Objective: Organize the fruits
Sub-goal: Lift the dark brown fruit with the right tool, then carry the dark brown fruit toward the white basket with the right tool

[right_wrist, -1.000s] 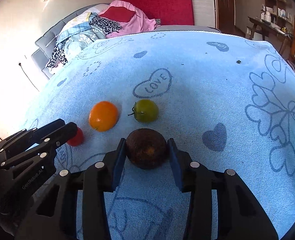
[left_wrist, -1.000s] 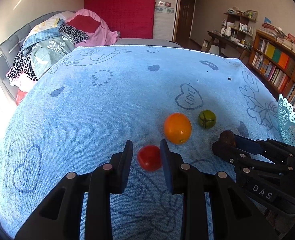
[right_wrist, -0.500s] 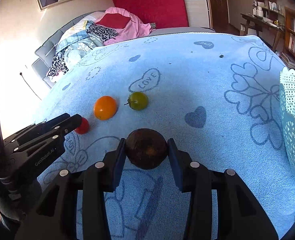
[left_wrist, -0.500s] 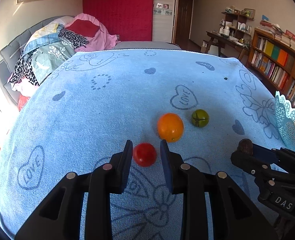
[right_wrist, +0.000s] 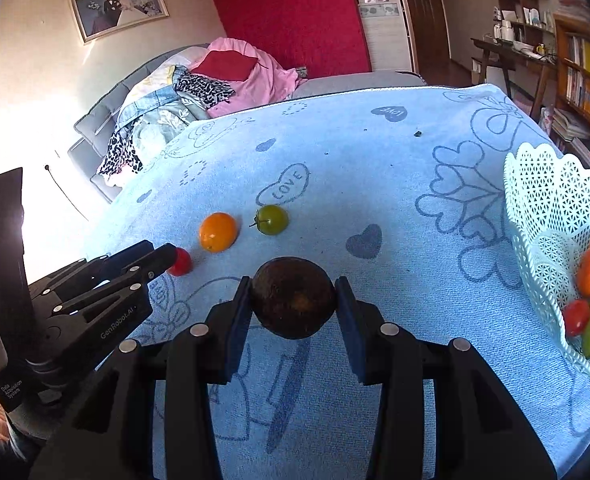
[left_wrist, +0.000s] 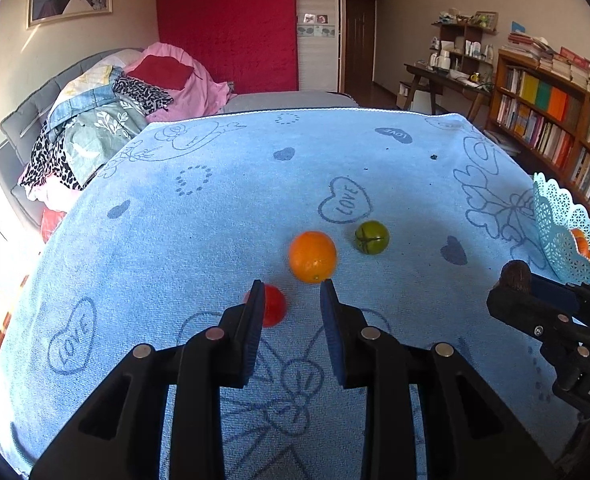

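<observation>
The right gripper (right_wrist: 294, 304) clamps the brown fruit (right_wrist: 293, 298), raised for the basket (right_wrist: 543, 216), while the left gripper (left_wrist: 291, 312) hangs open, empty, near the red tomato (left_wrist: 273, 306).

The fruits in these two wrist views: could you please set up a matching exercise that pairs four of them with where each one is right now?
Things:
1. brown fruit
2. red tomato
3. orange
4. green tomato

Places:
A. on the blue cloth, just below the "LOVE" heart
B. clamped in the right gripper
C. on the cloth, between the red and the green tomato
D. on the cloth, beside the left finger of the open left gripper

Pairs: 1-B, 2-D, 3-C, 4-A
</observation>
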`<move>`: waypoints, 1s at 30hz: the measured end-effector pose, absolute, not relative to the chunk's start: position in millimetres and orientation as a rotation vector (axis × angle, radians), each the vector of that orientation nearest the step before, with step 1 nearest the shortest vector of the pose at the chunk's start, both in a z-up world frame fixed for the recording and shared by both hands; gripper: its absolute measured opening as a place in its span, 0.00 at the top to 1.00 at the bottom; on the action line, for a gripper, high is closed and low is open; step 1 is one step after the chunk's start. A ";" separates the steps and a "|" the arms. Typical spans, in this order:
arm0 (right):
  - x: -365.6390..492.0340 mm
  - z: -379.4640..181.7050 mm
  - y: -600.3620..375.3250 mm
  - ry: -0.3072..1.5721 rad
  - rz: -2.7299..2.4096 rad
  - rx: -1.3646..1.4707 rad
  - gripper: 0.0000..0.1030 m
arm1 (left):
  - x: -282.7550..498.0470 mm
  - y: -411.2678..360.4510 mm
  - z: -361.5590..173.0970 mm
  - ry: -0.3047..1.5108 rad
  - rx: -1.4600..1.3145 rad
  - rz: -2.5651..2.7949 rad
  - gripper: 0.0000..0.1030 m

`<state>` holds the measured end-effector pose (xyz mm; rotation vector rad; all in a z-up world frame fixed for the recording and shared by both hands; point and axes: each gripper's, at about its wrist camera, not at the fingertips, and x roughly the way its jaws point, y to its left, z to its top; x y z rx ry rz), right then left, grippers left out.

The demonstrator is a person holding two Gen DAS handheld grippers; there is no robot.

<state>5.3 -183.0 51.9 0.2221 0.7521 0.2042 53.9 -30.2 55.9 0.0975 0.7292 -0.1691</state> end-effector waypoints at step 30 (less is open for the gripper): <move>-28.2 72.1 -262.0 0.657 0.084 0.366 0.59 | 31.4 -83.1 65.1 0.698 0.194 -0.242 0.72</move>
